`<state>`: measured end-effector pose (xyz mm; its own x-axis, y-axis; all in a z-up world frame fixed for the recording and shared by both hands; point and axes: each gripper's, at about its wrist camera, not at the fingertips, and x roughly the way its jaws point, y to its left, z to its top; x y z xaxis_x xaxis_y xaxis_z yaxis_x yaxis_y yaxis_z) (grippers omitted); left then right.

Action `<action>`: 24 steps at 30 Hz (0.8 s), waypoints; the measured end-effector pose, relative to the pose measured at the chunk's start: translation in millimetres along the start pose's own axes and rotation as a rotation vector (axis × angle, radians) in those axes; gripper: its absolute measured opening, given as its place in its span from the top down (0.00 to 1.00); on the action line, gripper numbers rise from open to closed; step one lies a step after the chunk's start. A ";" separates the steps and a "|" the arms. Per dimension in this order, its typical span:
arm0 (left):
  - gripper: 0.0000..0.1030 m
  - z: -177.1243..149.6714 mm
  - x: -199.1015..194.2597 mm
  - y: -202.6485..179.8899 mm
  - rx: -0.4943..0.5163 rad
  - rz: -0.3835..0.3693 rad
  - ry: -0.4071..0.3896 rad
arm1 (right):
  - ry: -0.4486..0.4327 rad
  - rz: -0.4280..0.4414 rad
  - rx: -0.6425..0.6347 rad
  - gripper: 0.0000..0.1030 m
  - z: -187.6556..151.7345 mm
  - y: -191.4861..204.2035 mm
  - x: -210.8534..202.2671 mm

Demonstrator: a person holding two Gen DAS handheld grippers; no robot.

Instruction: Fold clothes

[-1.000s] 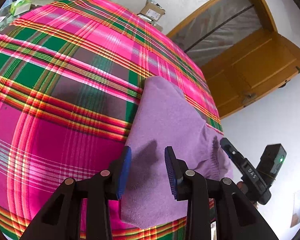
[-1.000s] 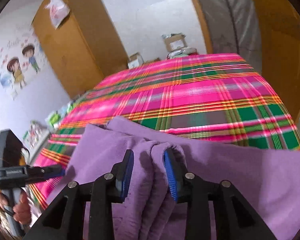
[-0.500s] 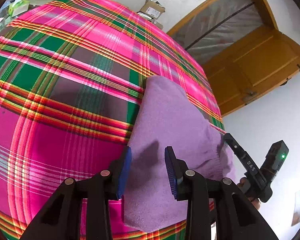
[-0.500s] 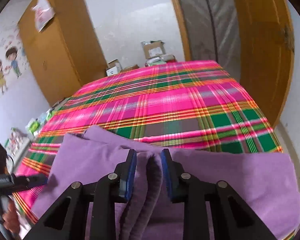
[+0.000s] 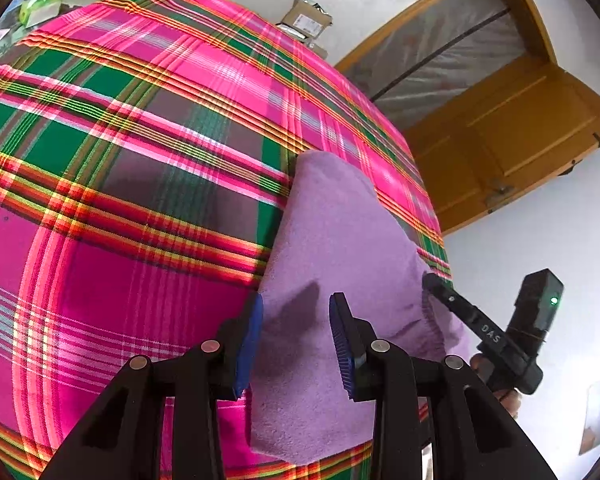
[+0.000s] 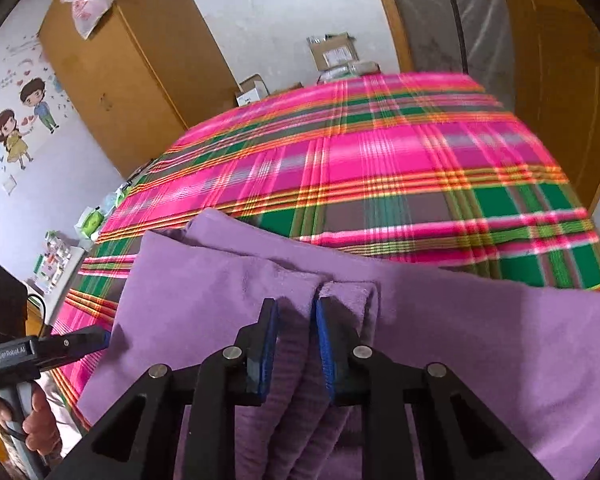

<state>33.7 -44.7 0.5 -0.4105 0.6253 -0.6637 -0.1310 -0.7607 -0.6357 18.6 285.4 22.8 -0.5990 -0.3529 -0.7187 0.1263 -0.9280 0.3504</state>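
Pinching a soft, limp ridge of the purple garment (image 6: 440, 320), the right gripper (image 6: 294, 344) has just been closing its jaws on it, while the left gripper (image 5: 296, 344) hangs half-open over the near corner at lower centre.

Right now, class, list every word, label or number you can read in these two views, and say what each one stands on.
"DAS": on the right tongs' black arm.
"FanRobot.AI", roughly, small and blurred: on the left tongs' body.
Cardboard box label: too small to read.
White bag red print: unreadable.
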 end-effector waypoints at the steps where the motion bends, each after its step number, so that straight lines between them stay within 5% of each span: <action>1: 0.66 0.4 0.1 -0.3 0.002 0.001 0.000 | 0.007 0.020 0.002 0.78 0.5 0.0 0.5; 13: 0.66 -0.4 1.4 -1.4 0.004 0.009 0.002 | 0.021 0.142 0.113 0.80 4.6 -18.7 10.8; 18: 0.66 -1.4 1.2 -1.6 0.002 0.013 0.002 | -0.044 0.171 0.167 0.95 7.1 -28.5 -1.1; 24: 0.65 -2.8 6.2 1.4 -0.001 0.025 0.029 | -0.065 0.095 0.150 0.95 2.6 -30.1 -1.1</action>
<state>33.6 -41.4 -5.6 -0.3873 0.6108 -0.6906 -0.1201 -0.7761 -0.6191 13.3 314.1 14.6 -0.6401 -0.4255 -0.6397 0.0688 -0.8611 0.5038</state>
